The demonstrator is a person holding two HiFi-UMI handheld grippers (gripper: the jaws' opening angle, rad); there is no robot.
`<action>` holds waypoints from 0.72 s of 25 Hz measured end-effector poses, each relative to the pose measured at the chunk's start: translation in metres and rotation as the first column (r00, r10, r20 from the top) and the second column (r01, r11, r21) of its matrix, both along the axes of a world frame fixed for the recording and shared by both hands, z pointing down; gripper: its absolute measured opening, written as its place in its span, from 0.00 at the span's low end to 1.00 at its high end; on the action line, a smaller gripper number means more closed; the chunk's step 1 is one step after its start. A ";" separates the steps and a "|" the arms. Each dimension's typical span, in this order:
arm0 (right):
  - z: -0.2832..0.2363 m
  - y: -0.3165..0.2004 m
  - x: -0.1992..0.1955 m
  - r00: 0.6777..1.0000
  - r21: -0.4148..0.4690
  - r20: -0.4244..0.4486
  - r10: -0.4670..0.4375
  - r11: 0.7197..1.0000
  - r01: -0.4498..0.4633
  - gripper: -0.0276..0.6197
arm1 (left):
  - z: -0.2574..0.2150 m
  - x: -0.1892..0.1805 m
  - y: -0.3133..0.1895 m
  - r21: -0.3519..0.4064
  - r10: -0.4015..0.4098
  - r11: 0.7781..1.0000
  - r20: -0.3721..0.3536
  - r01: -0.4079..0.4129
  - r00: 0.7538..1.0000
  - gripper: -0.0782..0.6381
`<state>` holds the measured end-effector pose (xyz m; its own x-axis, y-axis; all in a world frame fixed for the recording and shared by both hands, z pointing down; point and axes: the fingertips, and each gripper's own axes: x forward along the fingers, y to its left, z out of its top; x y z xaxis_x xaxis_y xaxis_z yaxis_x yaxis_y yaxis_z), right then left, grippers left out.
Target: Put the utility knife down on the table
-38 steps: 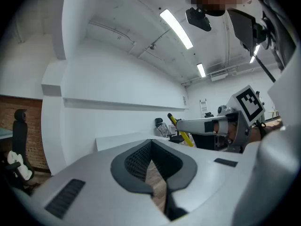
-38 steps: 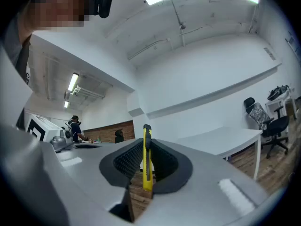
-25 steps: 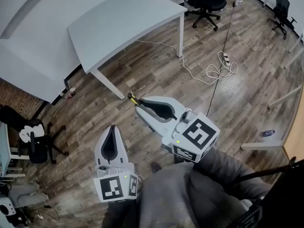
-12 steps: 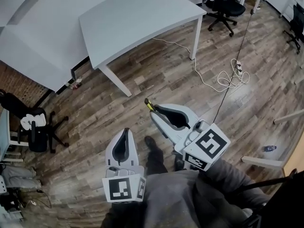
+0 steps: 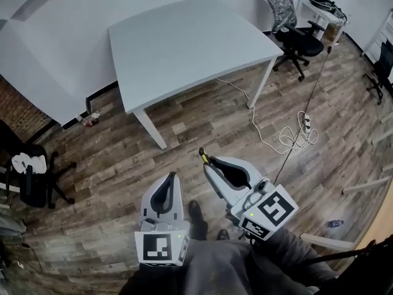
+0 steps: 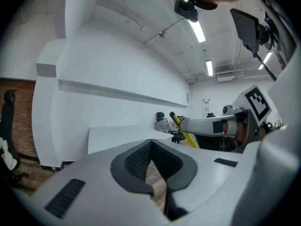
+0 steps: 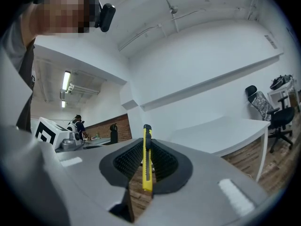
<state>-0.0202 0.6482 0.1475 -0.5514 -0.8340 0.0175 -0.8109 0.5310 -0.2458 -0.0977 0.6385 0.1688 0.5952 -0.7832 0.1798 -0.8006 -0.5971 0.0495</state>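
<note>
Evidently the placement was not yet done: the right gripper (image 5: pixel 207 163) was pinching the knife (image 7: pixel 146 159) above the floor (image 5: pixel 184 121), well apart from the tabletop (image 5: pixel 184 42), while the left gripper (image 6: pixel 150 147) was pressed together, empty.

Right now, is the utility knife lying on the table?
No, the right gripper holds the utility knife in its fingers over the floor, short of the table.

A white tabletop (image 5: pixel 190 42) stands at the far side, on a wood-plank floor (image 5: pixel 110 158). On the floor to its right lie a coiled cable (image 5: pixel 295 141) and a black chair (image 5: pixel 298 42).
</note>
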 end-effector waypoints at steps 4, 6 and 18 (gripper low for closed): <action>-0.001 -0.046 -0.019 1.000 -0.013 -0.022 0.016 1.000 -0.016 0.12 | -0.001 -0.019 -0.045 -0.011 0.015 1.000 -0.023 -0.015 1.000 0.11; -0.005 -0.062 -0.028 0.999 -0.011 -0.039 0.017 1.000 -0.017 0.12 | -0.004 -0.027 -0.063 -0.005 0.019 1.000 -0.036 -0.019 0.999 0.11; -0.010 -0.139 -0.033 0.998 -0.004 -0.060 0.026 1.000 -0.026 0.12 | 0.000 -0.022 -0.142 -0.014 0.054 0.998 -0.050 -0.055 0.997 0.11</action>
